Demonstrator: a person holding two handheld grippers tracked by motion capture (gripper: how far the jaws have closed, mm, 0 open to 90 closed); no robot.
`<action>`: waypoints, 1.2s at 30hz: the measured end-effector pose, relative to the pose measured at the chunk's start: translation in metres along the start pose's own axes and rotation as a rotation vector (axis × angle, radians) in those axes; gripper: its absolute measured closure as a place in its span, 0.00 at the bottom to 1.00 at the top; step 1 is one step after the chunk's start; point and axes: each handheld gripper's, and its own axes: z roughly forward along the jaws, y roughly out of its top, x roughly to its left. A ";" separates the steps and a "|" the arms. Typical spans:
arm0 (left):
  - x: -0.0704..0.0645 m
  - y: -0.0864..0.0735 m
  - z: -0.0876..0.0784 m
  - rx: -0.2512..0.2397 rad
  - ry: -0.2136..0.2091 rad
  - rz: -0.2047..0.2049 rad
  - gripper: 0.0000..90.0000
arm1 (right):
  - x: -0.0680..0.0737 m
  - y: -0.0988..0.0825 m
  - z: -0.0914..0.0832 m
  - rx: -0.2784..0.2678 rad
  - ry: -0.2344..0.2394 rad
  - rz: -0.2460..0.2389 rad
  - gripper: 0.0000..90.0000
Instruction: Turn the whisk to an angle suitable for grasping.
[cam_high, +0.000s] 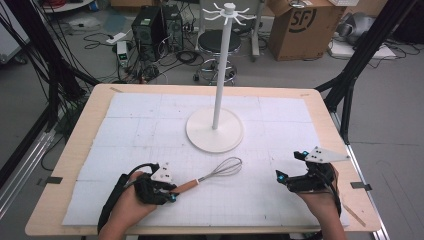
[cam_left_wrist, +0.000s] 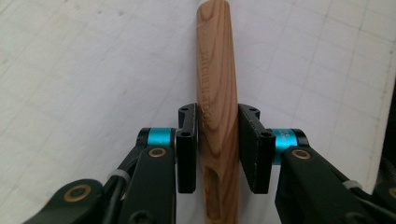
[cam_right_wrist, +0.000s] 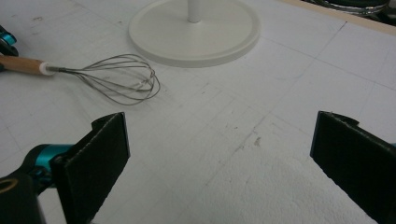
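Observation:
A wire whisk (cam_high: 222, 167) with a wooden handle (cam_high: 187, 186) lies on the white gridded mat (cam_high: 150, 125), its wire head pointing toward the white stand. My left gripper (cam_high: 170, 192) is shut on the handle (cam_left_wrist: 217, 93), and both black pads (cam_left_wrist: 187, 149) press its sides near the end with the hanging slot. My right gripper (cam_high: 290, 166) rests at the right of the mat, its jaws wide apart with nothing between them (cam_right_wrist: 219, 154). In the right gripper view, the whisk (cam_right_wrist: 121, 79) is off to the left.
A white stand with a round base (cam_high: 215, 130), a tall pole (cam_high: 221, 65) and hook arms on top stands mid-table, just behind the whisk. The base (cam_right_wrist: 196, 32) also lies ahead of my right gripper. Wooden table edges (cam_high: 75, 150) frame the mat.

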 end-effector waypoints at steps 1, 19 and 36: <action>0.000 0.002 0.001 0.004 -0.001 0.005 0.78 | -0.001 0.000 0.000 -0.003 -0.001 -0.002 0.04; -0.008 0.063 0.048 0.029 -0.018 0.082 0.77 | -0.006 -0.003 -0.005 -0.020 -0.006 0.013 0.04; -0.019 0.081 0.063 0.037 -0.019 0.121 0.55 | -0.008 -0.005 -0.005 -0.020 -0.010 0.023 0.04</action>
